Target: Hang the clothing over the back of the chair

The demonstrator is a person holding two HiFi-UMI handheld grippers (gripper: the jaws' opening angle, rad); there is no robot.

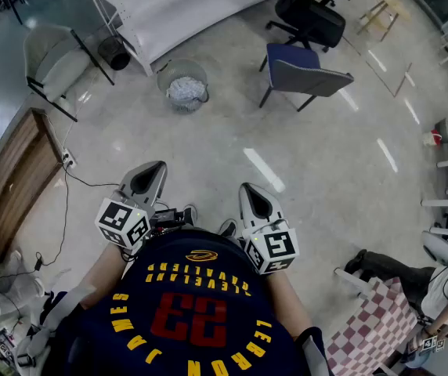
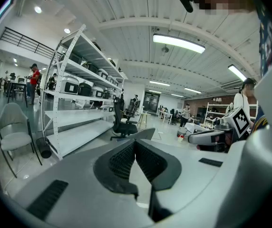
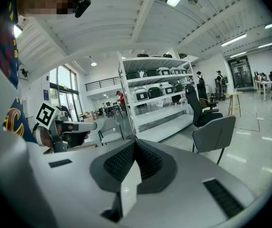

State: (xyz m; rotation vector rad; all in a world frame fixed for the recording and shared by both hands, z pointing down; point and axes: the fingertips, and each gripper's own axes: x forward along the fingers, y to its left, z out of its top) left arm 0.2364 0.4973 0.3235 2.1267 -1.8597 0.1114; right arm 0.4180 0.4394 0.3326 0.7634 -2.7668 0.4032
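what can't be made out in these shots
- Navy jersey with yellow lettering: head view's bottom edge cuts it off; worn or just draped, can't tell.
- Grey-backed, blue-seated chair: seat hidden behind its back in right gripper view.
- Round mesh bin: white contents too small in head view.
- Hands behind the shut left gripper and right gripper: covered by marker cubes in head view.
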